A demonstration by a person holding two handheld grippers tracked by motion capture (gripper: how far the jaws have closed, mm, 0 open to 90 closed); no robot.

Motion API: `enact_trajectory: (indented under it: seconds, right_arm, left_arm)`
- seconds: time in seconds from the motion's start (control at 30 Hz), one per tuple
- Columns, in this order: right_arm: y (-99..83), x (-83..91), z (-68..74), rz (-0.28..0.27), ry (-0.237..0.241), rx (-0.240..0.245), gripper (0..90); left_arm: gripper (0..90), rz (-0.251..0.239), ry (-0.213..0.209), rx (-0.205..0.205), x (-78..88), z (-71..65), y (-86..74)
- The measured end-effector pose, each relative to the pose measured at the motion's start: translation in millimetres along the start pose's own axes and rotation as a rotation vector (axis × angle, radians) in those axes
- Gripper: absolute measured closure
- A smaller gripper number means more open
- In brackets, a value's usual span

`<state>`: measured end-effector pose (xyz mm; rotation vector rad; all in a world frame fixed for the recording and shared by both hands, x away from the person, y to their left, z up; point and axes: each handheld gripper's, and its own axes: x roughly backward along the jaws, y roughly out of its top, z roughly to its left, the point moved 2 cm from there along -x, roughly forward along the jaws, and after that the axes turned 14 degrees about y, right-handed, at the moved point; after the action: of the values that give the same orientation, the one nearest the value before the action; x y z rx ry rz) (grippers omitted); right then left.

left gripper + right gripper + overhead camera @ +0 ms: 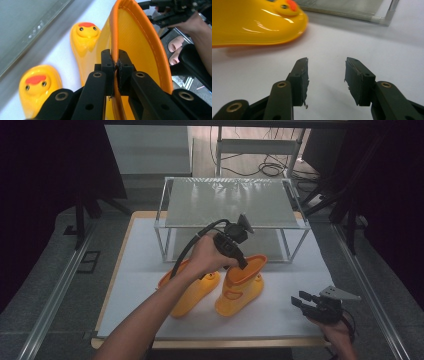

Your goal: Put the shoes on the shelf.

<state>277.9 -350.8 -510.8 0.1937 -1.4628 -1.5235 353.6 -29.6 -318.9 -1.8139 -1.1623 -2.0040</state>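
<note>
Boot (140, 42) cuff sits pinched between my left gripper's (116, 65) pads; rubber looks light, pliable, glossy. Right gripper (326, 75) stands open, empty.

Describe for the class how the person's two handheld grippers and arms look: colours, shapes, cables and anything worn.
Both the left gripper and the right gripper are black, each with two flat jaws on arms with brass-coloured rivets. A thick black cable loops from the left one. The right carries a grey three-cornered plate. The forearms are bare, without sleeves.

Grey floor (60, 270) w/ cables (270, 168), dark curtains (45, 165).
</note>
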Motion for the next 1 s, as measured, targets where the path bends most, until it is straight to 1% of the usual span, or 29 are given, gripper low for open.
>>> enact_trajectory:
  seconds: [0.07, 0.17, 0.2, 0.23, 0.33, 0.4, 0.43, 0.5, 0.53, 0.57, 0.6, 0.7, 0.73, 0.8, 0.9, 0.97, 1.0]
  right_arm:
    - [0.5, -0.6, 1.0, -0.001, 0.001, 0.0, 53.1]
    - [0.9, -2.2, 2.3, 0.004, 0.004, 0.004, 53.1]
    - [0.9, -2.8, 2.6, 0.005, 0.003, 0.005, 53.1]
    - [0.9, -3.8, 2.9, 0.006, 0.003, 0.007, 53.1]
    - [0.3, -5.3, 3.0, 0.012, 0.005, 0.005, 53.1]
    - [-0.4, -6.0, 2.5, 0.017, 0.005, 0.002, 53.1]
    - [-0.5, -6.3, 2.3, 0.016, 0.005, 0.001, 53.1]
    - [-0.6, -6.1, 1.9, 0.016, 0.004, 0.002, 53.1]
    - [-0.6, -6.1, 1.9, 0.012, 0.004, -0.001, 53.1]
    - [-0.6, -6.1, 1.9, 0.012, 0.004, -0.001, 53.1]
    - [-0.6, -5.7, 1.6, 0.012, 0.004, -0.002, 53.1]
    - [-1.0, -5.8, 1.5, 0.015, 0.003, -0.002, 53.1]
    - [-1.1, -6.0, 1.4, 0.017, 0.002, 0.001, 53.1]
    - [-1.2, -6.4, 1.2, 0.02, 0.001, 0.002, 53.1]
    - [-1.3, -6.6, 1.1, 0.022, 0.001, 0.004, 53.1]
    - [-1.4, -6.5, 1.0, 0.021, 0.0, 0.004, 53.0]
    - [-1.3, -6.5, 0.9, 0.021, 0.0, 0.004, 53.0]
  left_arm:
    - [86.5, -0.013, -0.006, 0.004, 7.8, 3.4, -11.4]
    - [86.5, -0.034, -0.004, 0.01, 13.0, 7.1, -29.8]
    - [86.6, -0.032, 0.0, 0.005, 13.7, 10.1, -37.6]
    - [86.5, -0.031, 0.004, 0.006, 13.7, 12.0, -42.2]
    - [86.6, -0.03, 0.013, 0.018, 12.2, 21.1, -58.7]
    - [86.5, -0.018, 0.028, 0.006, 11.4, 26.5, -68.5]
    - [86.5, -0.027, 0.018, 0.012, 11.7, 28.3, -73.1]
    - [86.3, -0.032, 0.02, 0.015, 11.4, 30.7, -81.7]
    - [86.3, -0.037, 0.011, 0.02, 11.2, 31.9, -85.6]
    - [86.2, -0.037, 0.011, 0.02, 11.2, 31.9, -85.6]
    - [86.1, -0.038, 0.003, 0.022, 10.7, 33.4, -92.5]
    - [85.5, -0.042, 0.003, 0.03, 10.1, 33.3, -100.1]
    - [85.2, -0.043, 0.008, 0.033, 10.2, 33.6, -101.8]
    - [83.3, -0.043, 0.003, 0.039, 10.4, 34.5, -103.9]
    - [76.2, -0.051, 0.029, 0.038, 11.7, 35.7, -104.3]
    - [72.2, -0.063, 0.03, 0.036, 13.7, 35.9, -103.4]
    - [68.7, -0.069, 0.033, 0.035, 15.0, 36.1, -102.6]
